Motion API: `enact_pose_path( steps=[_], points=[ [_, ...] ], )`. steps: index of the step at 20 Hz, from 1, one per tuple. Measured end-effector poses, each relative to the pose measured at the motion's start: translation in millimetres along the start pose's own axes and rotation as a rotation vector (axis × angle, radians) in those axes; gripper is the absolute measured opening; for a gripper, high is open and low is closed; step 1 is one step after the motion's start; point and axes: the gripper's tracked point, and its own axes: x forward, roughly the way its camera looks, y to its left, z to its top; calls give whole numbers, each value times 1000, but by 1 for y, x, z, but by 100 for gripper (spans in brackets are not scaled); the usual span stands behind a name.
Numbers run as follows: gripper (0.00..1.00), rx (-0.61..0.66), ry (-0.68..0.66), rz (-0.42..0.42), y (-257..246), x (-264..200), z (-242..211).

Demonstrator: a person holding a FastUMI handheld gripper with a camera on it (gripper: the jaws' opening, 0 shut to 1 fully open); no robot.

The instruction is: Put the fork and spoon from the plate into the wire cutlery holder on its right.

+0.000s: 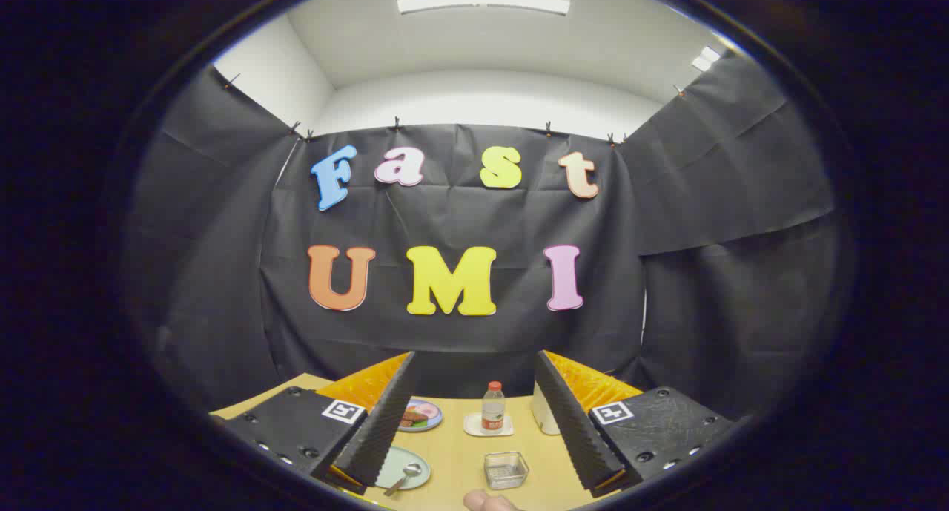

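The gripper (474,422) hangs with jaws spread wide, grasping nothing. On the counter (460,452) a spoon (404,477), possibly with the fork, lies on the pale plate (393,459) left of the wire cutlery holder (506,470). Thin, stiff, slippery metal: pinch the handle mid-length.

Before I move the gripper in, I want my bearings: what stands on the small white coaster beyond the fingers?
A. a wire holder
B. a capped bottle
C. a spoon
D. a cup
B: a bottle with a red cap stands upright on the coaster on the table, beyond the open gripper; the wire holder sits nearer, and the spoon lies on the plate.
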Motion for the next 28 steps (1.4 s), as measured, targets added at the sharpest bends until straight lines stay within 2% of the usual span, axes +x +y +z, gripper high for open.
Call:
enact_pose_path(
  steps=[9,13,15,19,21,25,28],
  points=[
    [95,32,65,43,34,14,-26],
    [95,60,136,37,41,27,-54],
    [95,42,209,38,48,35,-80],
    [96,-51,344,102,77,44,-140],
    [95,-95,425,108,86,44,-175],
    [95,-80,654,124,114,39,-255],
    [94,-96,782,127,133,37,-299]
  ],
)
